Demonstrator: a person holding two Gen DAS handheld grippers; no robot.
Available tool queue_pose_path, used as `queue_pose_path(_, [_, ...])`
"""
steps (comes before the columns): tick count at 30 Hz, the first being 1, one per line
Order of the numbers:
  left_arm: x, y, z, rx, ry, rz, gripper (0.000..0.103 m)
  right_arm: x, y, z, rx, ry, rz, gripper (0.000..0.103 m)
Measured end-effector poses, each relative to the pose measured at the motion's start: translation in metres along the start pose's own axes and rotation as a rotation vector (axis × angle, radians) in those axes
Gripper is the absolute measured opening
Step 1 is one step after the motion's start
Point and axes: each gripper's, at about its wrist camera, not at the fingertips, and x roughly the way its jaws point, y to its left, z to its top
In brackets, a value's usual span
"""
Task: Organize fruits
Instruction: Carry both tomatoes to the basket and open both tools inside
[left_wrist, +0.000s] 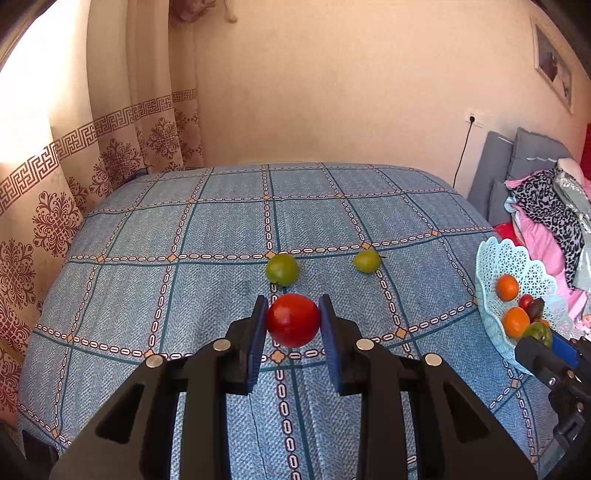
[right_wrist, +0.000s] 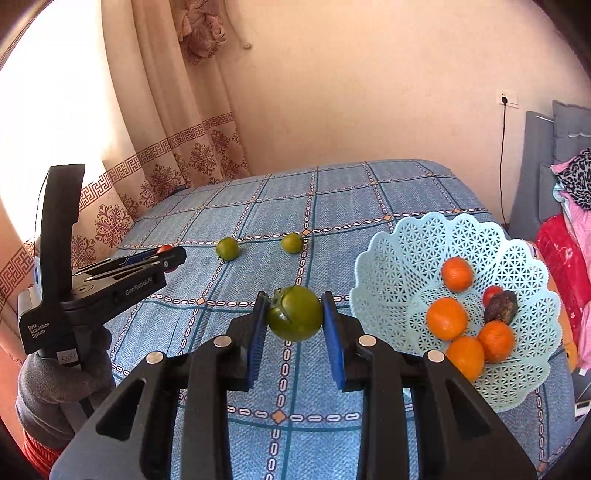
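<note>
My left gripper (left_wrist: 293, 320) is shut on a red tomato (left_wrist: 293, 320), held above the blue checked bedspread (left_wrist: 207, 280). My right gripper (right_wrist: 293, 314) is shut on a green tomato (right_wrist: 295, 314), just left of the pale blue lattice basket (right_wrist: 413, 243). The basket holds several oranges (right_wrist: 447, 318), a small red fruit (right_wrist: 492, 294) and a dark fruit (right_wrist: 501, 307). Two green fruits (left_wrist: 282, 269) (left_wrist: 366, 260) lie on the bedspread beyond the left gripper; the right wrist view shows them too (right_wrist: 227, 248) (right_wrist: 291, 243). The left gripper (right_wrist: 168, 259) shows at the left there, in a grey-gloved hand (right_wrist: 55, 387).
A patterned curtain (left_wrist: 55, 206) hangs along the bed's left side. Pillows and piled clothes (left_wrist: 546, 206) lie at the right behind the basket (left_wrist: 487, 266). A wall socket with a black cord (left_wrist: 474, 120) sits on the far wall. The right gripper (left_wrist: 546, 350) shows at the right edge.
</note>
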Motion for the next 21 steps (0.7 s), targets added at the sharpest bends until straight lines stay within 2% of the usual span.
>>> queue_pose_path(10, [-0.010, -0.051, 0.004, 0.073, -0.009, -0.067, 0.028, -0.019, -0.056, -0.002, 0.104, -0.049, -0.066, 0.030])
queue_pose_path(21, [-0.013, -0.109, 0.008, 0.147, -0.010, -0.143, 0.028, -0.022, -0.108, 0.000, 0.210, -0.075, -0.130, 0.030])
